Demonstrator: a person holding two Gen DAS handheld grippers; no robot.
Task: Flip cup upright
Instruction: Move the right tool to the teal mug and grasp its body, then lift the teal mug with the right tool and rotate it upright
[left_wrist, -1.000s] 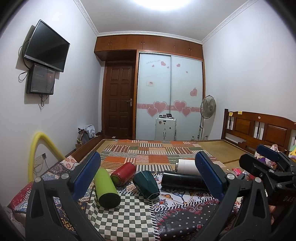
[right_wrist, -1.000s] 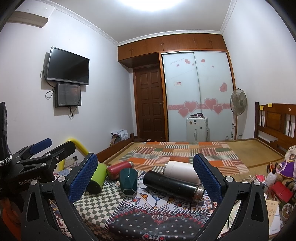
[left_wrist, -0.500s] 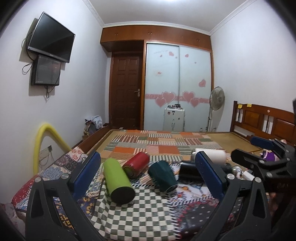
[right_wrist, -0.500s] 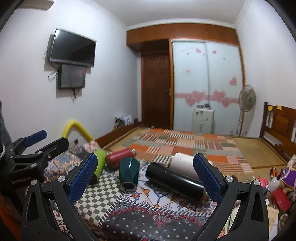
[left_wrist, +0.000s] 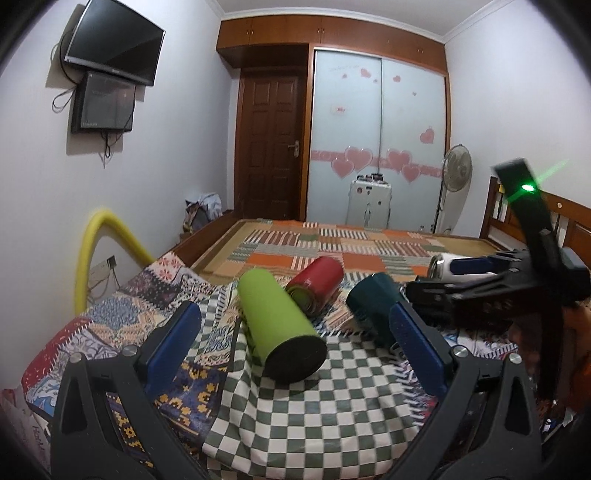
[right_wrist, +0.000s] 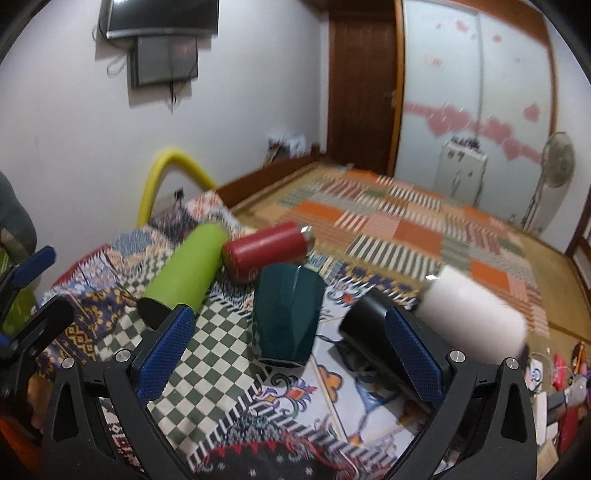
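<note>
Right wrist view: the right gripper (right_wrist: 290, 341) is spread wide and empty, with the teal cup (right_wrist: 286, 314) lying on the checked cloth (right_wrist: 221, 354) between its fingers, just ahead. A red bottle (right_wrist: 266, 249) lies just behind the cup, a green one (right_wrist: 184, 273) to its left and a black one (right_wrist: 364, 321) close on its right. The left gripper (left_wrist: 295, 341), also spread and empty, frames the green bottle's base.

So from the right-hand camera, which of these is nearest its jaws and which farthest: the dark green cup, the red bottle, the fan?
Seen from the right gripper, whose jaws are open:
1. Dark green cup, just ahead, between the jaws, lying on the checked cloth.
2. Red bottle, behind the cup, slightly left, on its side.
3. Standing fan, far right by the wardrobe.
</note>
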